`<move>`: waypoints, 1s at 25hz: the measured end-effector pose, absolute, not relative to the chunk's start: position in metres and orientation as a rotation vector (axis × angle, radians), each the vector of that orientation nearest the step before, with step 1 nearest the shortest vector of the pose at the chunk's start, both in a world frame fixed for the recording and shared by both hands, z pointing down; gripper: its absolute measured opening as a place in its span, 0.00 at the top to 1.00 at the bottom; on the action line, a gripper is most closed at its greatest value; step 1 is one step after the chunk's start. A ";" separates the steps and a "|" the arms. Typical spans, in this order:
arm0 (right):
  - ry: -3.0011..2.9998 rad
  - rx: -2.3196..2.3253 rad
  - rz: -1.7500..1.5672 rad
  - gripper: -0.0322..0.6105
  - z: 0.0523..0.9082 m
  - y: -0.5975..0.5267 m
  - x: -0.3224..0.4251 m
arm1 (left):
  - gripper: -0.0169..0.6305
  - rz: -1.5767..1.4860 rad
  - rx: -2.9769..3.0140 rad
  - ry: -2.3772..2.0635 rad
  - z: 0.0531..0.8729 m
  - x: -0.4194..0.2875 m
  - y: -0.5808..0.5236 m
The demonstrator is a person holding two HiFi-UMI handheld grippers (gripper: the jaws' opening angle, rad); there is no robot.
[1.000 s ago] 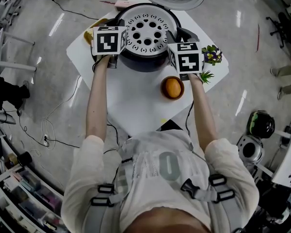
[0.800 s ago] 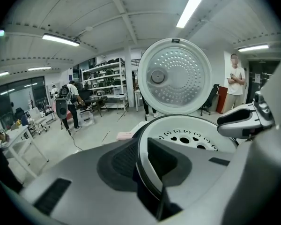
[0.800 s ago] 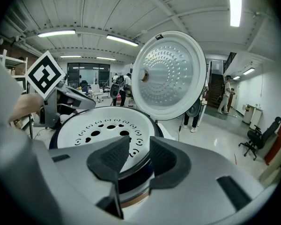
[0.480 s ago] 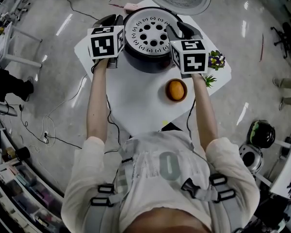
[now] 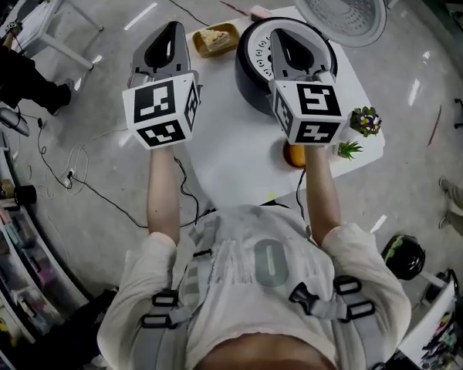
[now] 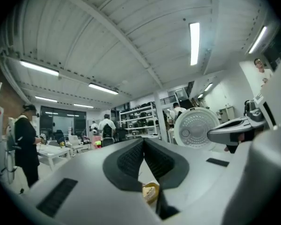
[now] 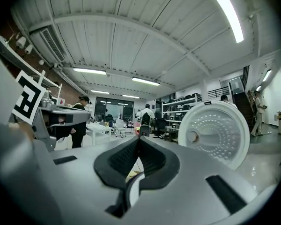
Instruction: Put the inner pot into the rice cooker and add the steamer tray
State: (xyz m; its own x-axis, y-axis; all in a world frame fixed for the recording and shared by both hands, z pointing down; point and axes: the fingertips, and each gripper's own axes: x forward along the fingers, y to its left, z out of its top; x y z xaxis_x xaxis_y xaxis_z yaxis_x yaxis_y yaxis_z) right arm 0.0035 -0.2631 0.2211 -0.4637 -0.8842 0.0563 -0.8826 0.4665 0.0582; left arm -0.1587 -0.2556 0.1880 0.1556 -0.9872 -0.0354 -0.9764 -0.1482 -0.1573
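The black rice cooker (image 5: 247, 79) stands on the white table (image 5: 231, 149) with its lid (image 5: 339, 6) up. The white perforated steamer tray (image 5: 258, 52) lies in its top, partly hidden by my right gripper. My left gripper (image 5: 170, 29) is raised level, left of the cooker and clear of it. My right gripper (image 5: 281, 35) hovers level above the cooker. Both sets of jaws have just been closing and now meet with nothing between them, as the left gripper (image 6: 144, 142) and right gripper (image 7: 139, 139) views show. The inner pot is hidden under the tray.
A yellow bowl of food (image 5: 214, 38) sits at the table's far left corner. An orange (image 5: 295, 156) peeks out beneath the right gripper's cube, with small potted plants (image 5: 364, 120) beside it. Cables lie on the floor at left; several people stand in the room beyond.
Both grippers have lifted away from the sides of the cooker and risen toward the head camera, now pointing level. Their jaws went from apart to closed. The tray stays on the cooker.
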 end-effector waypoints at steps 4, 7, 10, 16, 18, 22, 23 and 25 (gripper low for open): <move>-2.754 1.487 -0.072 0.94 0.213 -0.240 -0.036 | 0.94 -0.019 -2.114 2.090 0.183 -0.192 -0.205; -2.793 1.432 -0.101 0.94 0.220 -0.224 -0.060 | 0.94 0.017 -2.041 2.199 0.197 -0.213 -0.174; -2.812 1.374 -0.108 0.94 0.231 -0.211 -0.076 | 0.94 0.036 -1.983 2.296 0.213 -0.230 -0.150; -2.830 1.294 -0.088 0.94 0.243 -0.204 -0.095 | 0.94 0.028 -1.935 2.379 0.226 -0.246 -0.131; -2.832 1.279 -0.088 0.94 0.244 -0.205 -0.098 | 0.94 0.031 -1.924 2.386 0.225 -0.250 -0.131; -2.835 1.270 -0.101 0.94 0.241 -0.209 -0.099 | 0.94 0.041 -1.904 2.399 0.221 -0.256 -0.134; -2.835 1.272 -0.104 0.94 0.240 -0.210 -0.098 | 0.94 0.044 -1.902 2.402 0.221 -0.258 -0.135; -2.834 1.276 -0.105 0.94 0.239 -0.211 -0.096 | 0.94 0.048 -1.902 2.406 0.220 -0.259 -0.136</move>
